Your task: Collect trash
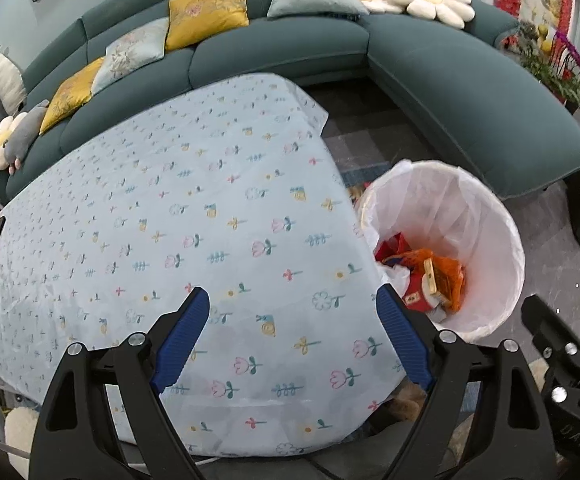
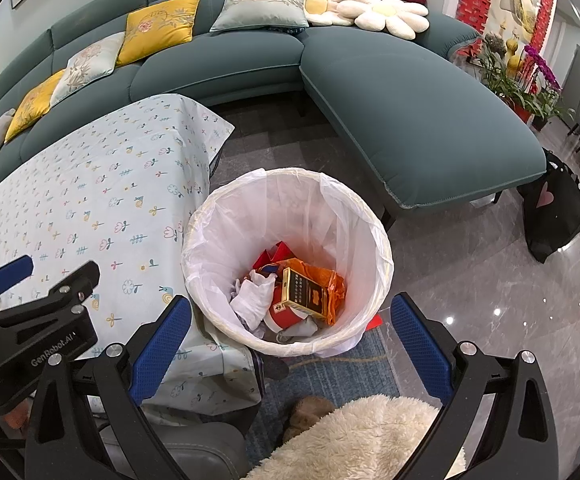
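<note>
The left gripper (image 1: 292, 326) hangs over the near end of the floral-cloth tabletop (image 1: 162, 208), jaws spread wide and empty. The right gripper (image 2: 290, 334) hovers above the white-lined trash bin (image 2: 370, 216) standing just right of the tabletop, jaws likewise wide apart. The trash (image 2: 304, 292), a gold box, orange wrapper and crumpled white paper, lies in the bin's bottom.

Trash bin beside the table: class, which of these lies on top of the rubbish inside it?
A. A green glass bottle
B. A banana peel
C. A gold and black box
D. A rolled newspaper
C. In the right wrist view the gold and black box rests on an orange wrapper inside the white-lined trash bin, beside crumpled white paper.
</note>
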Tool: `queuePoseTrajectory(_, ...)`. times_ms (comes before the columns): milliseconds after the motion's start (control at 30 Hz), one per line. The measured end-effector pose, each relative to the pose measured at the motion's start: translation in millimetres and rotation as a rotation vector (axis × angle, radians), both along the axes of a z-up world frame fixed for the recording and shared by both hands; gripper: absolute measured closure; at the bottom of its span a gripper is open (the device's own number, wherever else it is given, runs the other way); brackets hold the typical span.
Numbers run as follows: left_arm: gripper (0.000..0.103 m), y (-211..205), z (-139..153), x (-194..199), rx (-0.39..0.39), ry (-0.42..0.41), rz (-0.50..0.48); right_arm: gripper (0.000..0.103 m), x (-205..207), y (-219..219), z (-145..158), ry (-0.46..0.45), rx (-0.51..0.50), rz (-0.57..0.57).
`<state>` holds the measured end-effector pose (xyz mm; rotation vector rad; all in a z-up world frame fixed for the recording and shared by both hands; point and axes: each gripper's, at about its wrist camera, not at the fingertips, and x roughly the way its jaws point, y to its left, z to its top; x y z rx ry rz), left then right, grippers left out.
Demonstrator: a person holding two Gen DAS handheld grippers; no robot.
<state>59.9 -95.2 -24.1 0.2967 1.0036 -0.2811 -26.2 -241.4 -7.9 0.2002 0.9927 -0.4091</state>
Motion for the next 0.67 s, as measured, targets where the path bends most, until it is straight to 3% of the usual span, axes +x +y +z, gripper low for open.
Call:
queuePoseTrajectory(200,0.020,5.2,-3.5,-1.6,-0.004,0.020,0.023,0.007,0.2,0.1,-0.1,0.001,0.002,-0.001)
queuePoseTrajectory(500,0.017,-2.3,-1.6,-4.4,-0.016,0.022,-0.042,0.007,-0.2,-0.2,-0.4,0.001,0.003,-0.003)
queuePoseTrajectory(667,0.016,-2.8,-1.7,-4.6,-0.017,0.018,-0.033,0.007,-0.6,-0.6,-1.1,0.000,0.004,-0.004)
